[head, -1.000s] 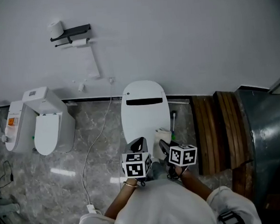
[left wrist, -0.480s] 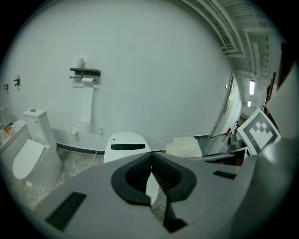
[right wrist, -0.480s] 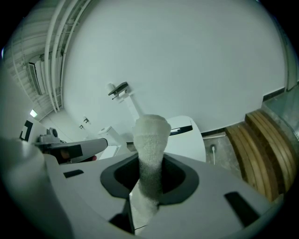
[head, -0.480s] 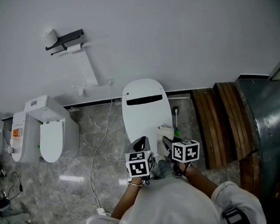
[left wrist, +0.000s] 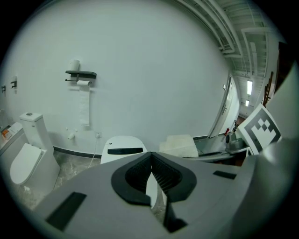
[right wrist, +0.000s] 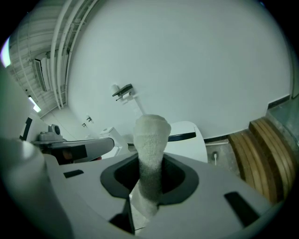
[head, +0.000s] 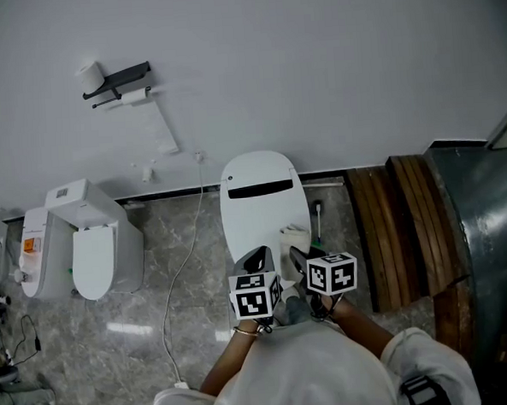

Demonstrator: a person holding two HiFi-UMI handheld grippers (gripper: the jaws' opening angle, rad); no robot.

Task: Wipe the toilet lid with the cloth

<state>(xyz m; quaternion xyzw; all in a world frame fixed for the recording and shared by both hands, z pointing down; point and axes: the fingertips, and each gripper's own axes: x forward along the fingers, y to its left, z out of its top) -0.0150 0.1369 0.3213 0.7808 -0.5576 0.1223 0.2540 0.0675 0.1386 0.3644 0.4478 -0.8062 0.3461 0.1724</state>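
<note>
Your right tool (right wrist: 149,183): jaws clamped tight on cloth (right wrist: 150,140). Cloth sticks out past jaw tips as a thick folded wad, so padded end leads, hard tips stay off surface.

Toilet lid (head: 262,201): ahead of and below both tools; whether cloth touches it is unclear.

Your left tool (left wrist: 150,173): jaws closed together, nothing held, parked just beside right tool, likely spare.

Cloth: white, nubbly terry, soft. Lid: smooth glossy white oval, dark slot at far end.

Hidden and cut-off parts

In the head view, the toilet lid's (head: 258,207) near end is covered by the left gripper (head: 257,261) and right gripper (head: 298,259). The cloth's (right wrist: 150,140) lower end runs out of sight inside the latter, and the bottom edge cuts off the person (head: 307,375).
</note>
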